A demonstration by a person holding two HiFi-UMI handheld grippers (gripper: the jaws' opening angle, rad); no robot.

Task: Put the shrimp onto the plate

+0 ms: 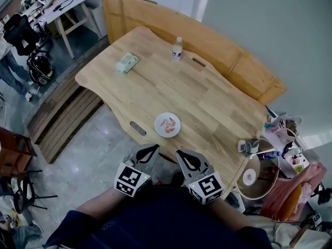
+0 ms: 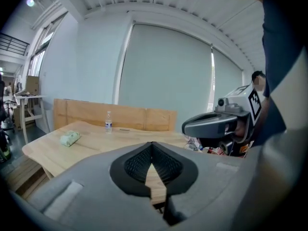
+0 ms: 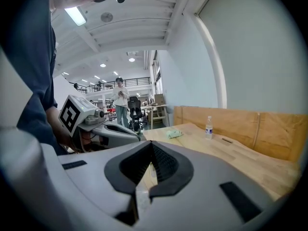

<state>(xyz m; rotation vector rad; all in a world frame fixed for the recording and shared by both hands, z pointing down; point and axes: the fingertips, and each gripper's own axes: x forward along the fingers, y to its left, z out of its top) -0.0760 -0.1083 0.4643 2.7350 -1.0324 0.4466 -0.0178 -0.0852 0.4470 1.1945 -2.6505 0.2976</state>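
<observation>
My left tongs (image 1: 149, 151) are pressed together on nothing, held off the near edge of the table (image 1: 207, 97). Just ahead sits the white plate (image 1: 161, 131) with the shrimp (image 1: 169, 122) on it. My right tongs (image 1: 185, 157) are likewise closed and empty. Only the table's edge lies between. Farther back are a green packet (image 1: 126, 63) and a water bottle (image 1: 177, 48). The shrimp are small orange-pink pieces.

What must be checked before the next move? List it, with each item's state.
1. Left gripper empty, jaws together: ok.
2. Right gripper empty, jaws together: ok.
3. Plate on the table, in view: ok.
4. Shrimp on the plate: ok, orange pieces lie on it.
5. Stray shrimp off the plate: cannot tell; none shows.
6. Both grippers clear of the table: ok, held near the body.
</observation>
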